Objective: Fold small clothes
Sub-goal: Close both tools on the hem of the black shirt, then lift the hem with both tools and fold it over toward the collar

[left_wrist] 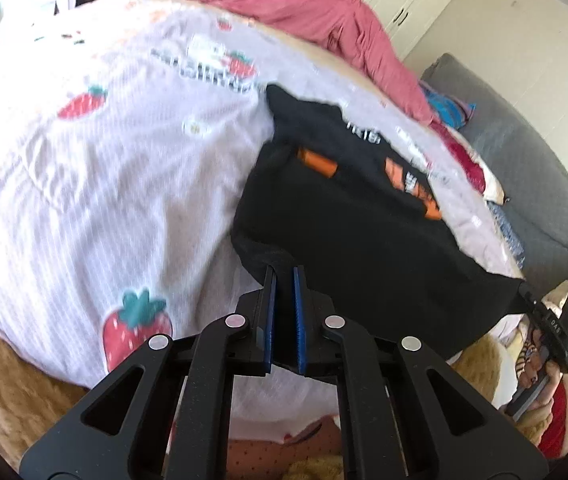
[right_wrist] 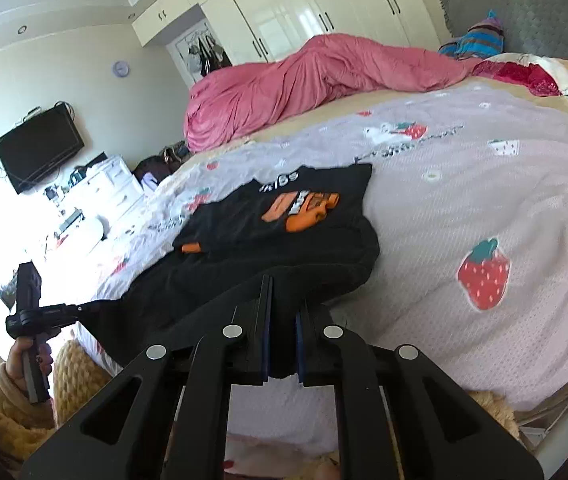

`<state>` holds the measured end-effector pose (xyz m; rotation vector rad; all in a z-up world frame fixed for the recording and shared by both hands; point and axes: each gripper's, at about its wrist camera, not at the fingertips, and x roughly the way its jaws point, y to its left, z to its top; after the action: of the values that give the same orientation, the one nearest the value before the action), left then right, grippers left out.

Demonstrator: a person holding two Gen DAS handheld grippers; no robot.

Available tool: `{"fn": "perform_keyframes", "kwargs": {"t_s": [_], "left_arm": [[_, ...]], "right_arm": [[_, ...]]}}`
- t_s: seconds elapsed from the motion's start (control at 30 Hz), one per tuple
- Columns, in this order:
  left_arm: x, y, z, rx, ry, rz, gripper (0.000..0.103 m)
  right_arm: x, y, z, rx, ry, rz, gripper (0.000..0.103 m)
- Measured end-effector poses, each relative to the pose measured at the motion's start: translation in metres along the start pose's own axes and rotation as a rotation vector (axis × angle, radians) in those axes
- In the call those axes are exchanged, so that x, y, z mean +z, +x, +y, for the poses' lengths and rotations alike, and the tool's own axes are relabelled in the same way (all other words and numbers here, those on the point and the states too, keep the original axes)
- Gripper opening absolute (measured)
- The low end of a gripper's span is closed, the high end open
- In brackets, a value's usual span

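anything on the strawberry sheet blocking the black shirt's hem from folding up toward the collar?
Nothing visible. Both grippers, left and right, pinch the near hem of the black shirt; only its own orange-print front lies ahead, and the strawberry sheet around it looks bare.

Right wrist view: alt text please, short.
The right gripper is shut on the near hem of a black shirt with an orange print, lying on a strawberry-print bedspread. At left, the left gripper pinches the shirt's other corner.
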<state>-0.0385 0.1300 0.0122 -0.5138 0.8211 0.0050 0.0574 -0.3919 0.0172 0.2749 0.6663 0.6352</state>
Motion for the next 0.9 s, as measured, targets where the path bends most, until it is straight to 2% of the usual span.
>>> {"fn": "perform_keyframes", "kwargs": {"t_s": [0.33, 0.63, 0.9], "left_arm": [[0.034, -0.007, -0.013, -0.035, -0.007, -0.083, 0.002], [0.065, -0.004, -0.017, -0.046, -0.024, -0.149, 0.002], [0.099, 0.002, -0.021, -0.051, -0.024, -0.198, 0.002]], "right_arm": [[0.015, 0.0, 0.0, -0.006, 0.025, -0.061, 0.008], [0.042, 0.008, -0.005, -0.009, 0.041, -0.105, 0.008], [0.064, 0.023, -0.007, -0.047, 0.039, -0.129, 0.008]]}}
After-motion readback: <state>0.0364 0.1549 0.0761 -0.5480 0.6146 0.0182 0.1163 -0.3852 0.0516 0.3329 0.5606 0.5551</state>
